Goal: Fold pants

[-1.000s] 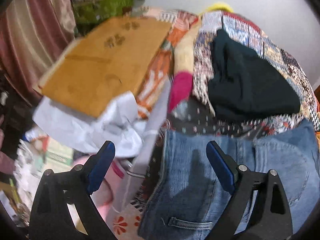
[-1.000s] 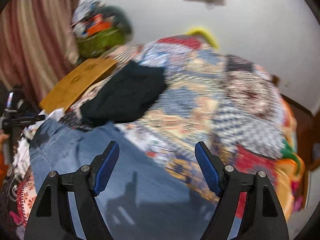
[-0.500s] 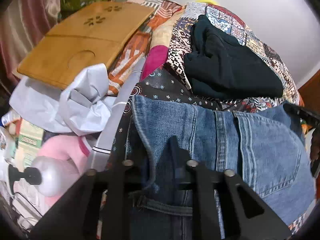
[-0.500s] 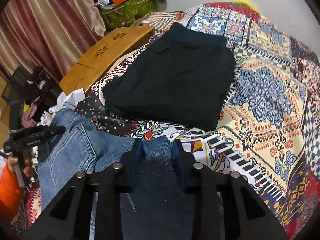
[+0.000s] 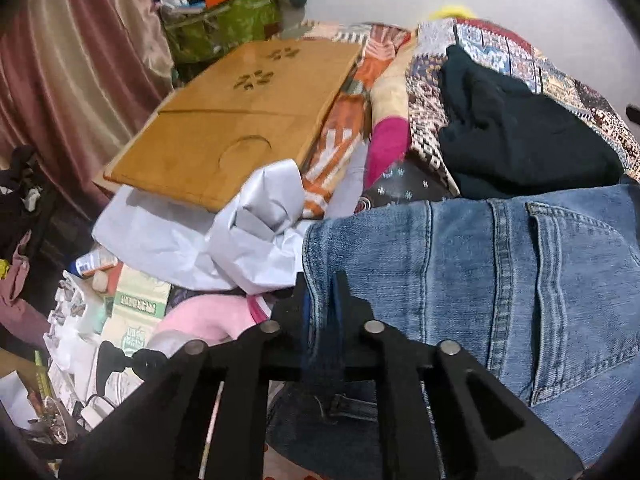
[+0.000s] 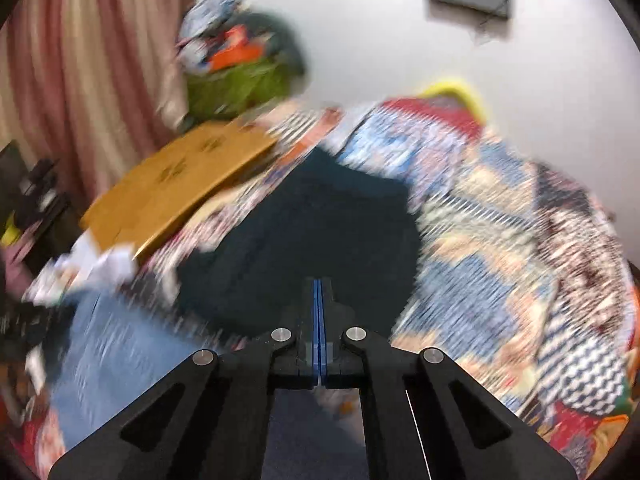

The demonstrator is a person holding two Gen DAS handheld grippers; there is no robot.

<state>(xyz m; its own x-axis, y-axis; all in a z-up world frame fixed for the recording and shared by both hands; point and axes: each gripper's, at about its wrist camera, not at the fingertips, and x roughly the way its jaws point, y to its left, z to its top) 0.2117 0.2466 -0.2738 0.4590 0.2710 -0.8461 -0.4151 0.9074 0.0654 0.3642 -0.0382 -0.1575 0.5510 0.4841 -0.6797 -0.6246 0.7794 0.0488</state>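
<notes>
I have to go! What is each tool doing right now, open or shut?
Left tool: shut on the edge of the jeans.
Right tool: shut, pads pressed together, nothing seen between them.

Wooden lap tray (image 5: pixel 236 120) on crumpled white paper (image 5: pixel 224 240), dark folded garment (image 5: pixel 520 136) on patchwork quilt (image 6: pixel 500 240), green bag (image 5: pixel 224 28), striped pink curtain (image 5: pixel 68 68), pink cloth (image 5: pixel 204 316).

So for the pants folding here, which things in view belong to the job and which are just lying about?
Job:
- blue jeans
- left gripper, shut on the jeans' edge
- right gripper, shut, nothing visible between its pads

Lying about:
- wooden lap tray
- dark folded garment
- patterned quilt
- crumpled white paper
- green bag
</notes>
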